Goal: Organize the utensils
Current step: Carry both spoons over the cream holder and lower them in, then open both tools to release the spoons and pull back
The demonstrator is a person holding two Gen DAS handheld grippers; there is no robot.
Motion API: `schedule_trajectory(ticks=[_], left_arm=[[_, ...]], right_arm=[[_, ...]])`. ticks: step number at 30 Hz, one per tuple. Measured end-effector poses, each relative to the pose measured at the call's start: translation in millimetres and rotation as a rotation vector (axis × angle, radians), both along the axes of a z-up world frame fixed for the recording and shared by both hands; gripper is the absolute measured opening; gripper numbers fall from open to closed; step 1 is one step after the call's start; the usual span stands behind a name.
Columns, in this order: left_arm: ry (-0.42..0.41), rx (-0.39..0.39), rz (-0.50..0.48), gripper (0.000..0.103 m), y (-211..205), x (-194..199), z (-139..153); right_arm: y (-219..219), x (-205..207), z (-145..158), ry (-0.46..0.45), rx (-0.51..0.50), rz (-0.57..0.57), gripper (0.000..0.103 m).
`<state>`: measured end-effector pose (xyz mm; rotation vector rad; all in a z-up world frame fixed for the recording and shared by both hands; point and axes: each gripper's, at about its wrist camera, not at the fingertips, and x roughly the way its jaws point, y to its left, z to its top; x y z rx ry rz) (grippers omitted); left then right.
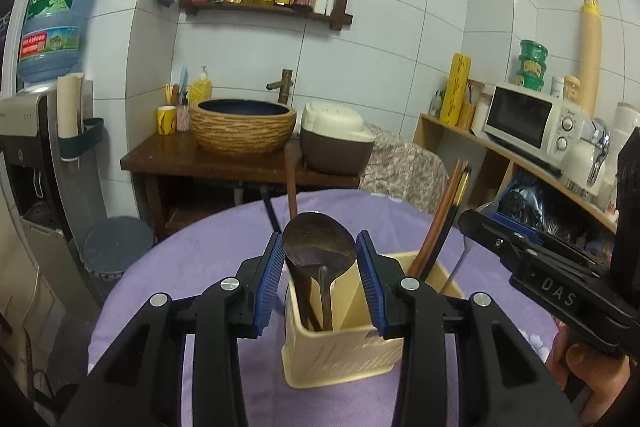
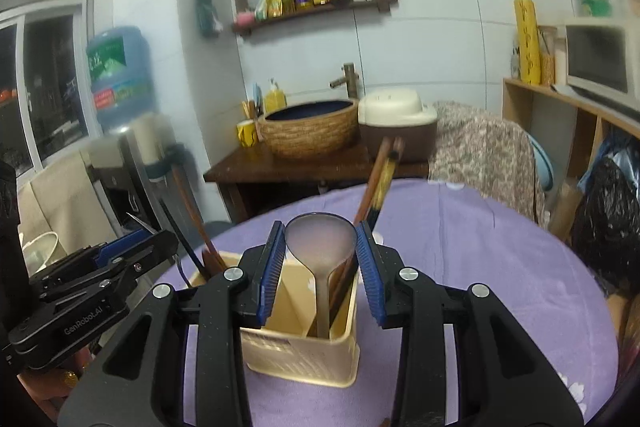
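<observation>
A cream plastic utensil holder stands on the purple tablecloth; it also shows in the right wrist view. In the left wrist view my left gripper is shut on the bowl of a dark wooden spoon whose handle stands in the holder's left compartment. In the right wrist view my right gripper is shut on the bowl of a pale white spoon standing in the holder's right compartment. Brown and black chopsticks lean in the right compartment, also seen in the right wrist view.
The round table carries the purple cloth. Behind it stand a wooden counter with a woven basin and a rice cooker. A shelf with a microwave is at the right. A water dispenser is at the left.
</observation>
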<state>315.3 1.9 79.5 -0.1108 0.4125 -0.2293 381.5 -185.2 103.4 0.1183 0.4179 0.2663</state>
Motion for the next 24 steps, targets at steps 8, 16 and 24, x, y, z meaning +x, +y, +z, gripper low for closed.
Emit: schedule_trajectory(ticks=[8,16,24], left_arm=[[0.046,0.019,-0.007,0.038,4,2,-22],[0.021,-0.002,0.0,0.069,16,-33,-19],[0.174,0.113,0.078,0.095,23,-83,-71]], right_arm=[[2,3,-36,0.058,-0.014,0.003,0.038],[-13,-28,-34,0.047,-0.01,-0.039,0.071],[-35,-90,-81,0.273,-0.139,-0.252,0.095]])
